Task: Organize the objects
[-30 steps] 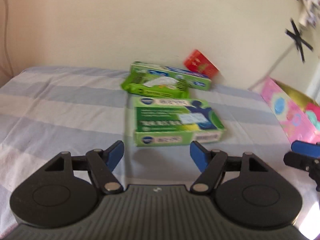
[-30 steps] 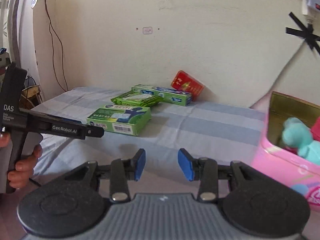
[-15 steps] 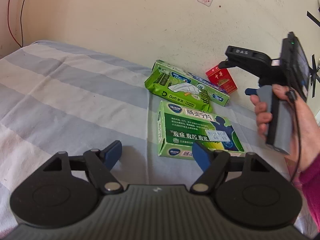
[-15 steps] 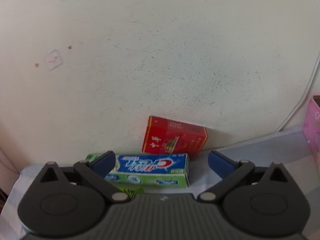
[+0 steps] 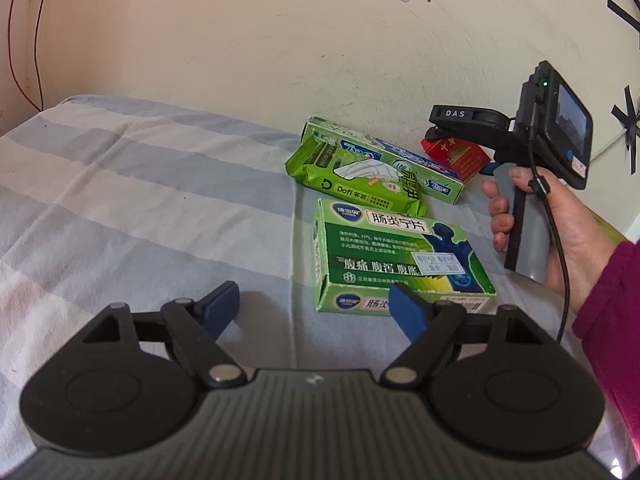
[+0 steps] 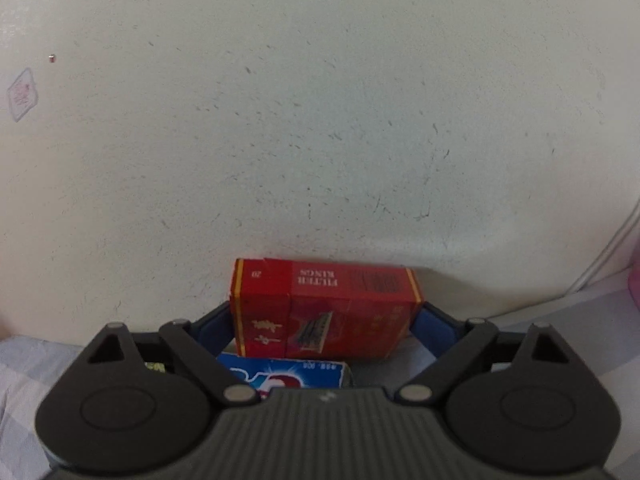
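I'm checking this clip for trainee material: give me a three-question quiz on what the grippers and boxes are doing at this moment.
1. True or false: the red cigarette pack sits between the fingers of the right gripper.
2. Which item lies closest to the left gripper?
A. the green medicine box
B. the toothpaste box
C. the green wipes pack
3. Fill in: the left gripper is open and holds ____.

Key
1. True. The blue pads flank the pack's two ends, though whether they press it cannot be told.
2. A. It lies just ahead of the right fingertip.
3. Nothing. Only the striped bed sheet shows between its fingers.
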The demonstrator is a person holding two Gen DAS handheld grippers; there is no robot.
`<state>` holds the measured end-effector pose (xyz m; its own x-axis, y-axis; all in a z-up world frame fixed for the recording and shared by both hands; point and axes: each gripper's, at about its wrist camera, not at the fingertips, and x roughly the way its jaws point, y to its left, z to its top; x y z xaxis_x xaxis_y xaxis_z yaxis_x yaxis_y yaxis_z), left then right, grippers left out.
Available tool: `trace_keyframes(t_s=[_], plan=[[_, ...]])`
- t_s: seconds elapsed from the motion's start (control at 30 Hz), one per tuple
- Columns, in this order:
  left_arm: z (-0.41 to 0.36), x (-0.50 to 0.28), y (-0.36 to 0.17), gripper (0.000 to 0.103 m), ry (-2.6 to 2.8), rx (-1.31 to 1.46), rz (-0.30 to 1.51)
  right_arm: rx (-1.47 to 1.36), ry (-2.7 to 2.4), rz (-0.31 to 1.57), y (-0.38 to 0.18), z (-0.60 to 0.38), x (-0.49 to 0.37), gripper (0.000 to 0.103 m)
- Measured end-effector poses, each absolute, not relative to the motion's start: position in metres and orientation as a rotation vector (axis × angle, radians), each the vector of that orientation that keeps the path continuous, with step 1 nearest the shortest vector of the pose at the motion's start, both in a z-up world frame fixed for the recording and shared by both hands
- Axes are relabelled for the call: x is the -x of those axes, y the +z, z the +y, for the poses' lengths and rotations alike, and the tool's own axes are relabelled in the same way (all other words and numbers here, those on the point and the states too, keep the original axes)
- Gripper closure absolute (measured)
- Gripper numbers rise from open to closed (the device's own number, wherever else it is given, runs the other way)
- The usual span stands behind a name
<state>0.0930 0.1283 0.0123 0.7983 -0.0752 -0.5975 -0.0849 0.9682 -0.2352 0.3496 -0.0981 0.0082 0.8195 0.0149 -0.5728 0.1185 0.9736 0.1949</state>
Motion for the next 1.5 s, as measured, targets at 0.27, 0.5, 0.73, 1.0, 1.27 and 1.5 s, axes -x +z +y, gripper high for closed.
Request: trace_keyframes(t_s=[0.27,0.5,0.73,1.0,1.27,1.5], plan=[[0.128,-0.091,0.012,0.019,0.0,0.244,0.652,-0.048,0.065,0.546,0.038,-0.095,-0.237,0.009],[0.116,-0.079,0.017,0.019,-0.098,0.218,0.626,0.201,0.283,0.684,0.045,-0.106,-0.099,0.008],[0.089,-0.052,0.026,0.019,-0.334,0.231,0.584,0.407,0.332,0.768,0.053,-0.097,-0.002,0.007],[0.074,-0.024,0.034,0.019,-0.427,0.293,0.579,0.303,0.308,0.691,0.032,-0.083,0.012,0.0],[0.064,0.008,0.027,0.019,-0.475,0.322,0.632,0.138,0.407,0.596,0.04,-0.12,0.042,0.0],[0.027,0.013,0.03,0.02,-0.588,0.296,0.664,0.09,0.368,0.621,0.031,-0.155,0.068,0.001]])
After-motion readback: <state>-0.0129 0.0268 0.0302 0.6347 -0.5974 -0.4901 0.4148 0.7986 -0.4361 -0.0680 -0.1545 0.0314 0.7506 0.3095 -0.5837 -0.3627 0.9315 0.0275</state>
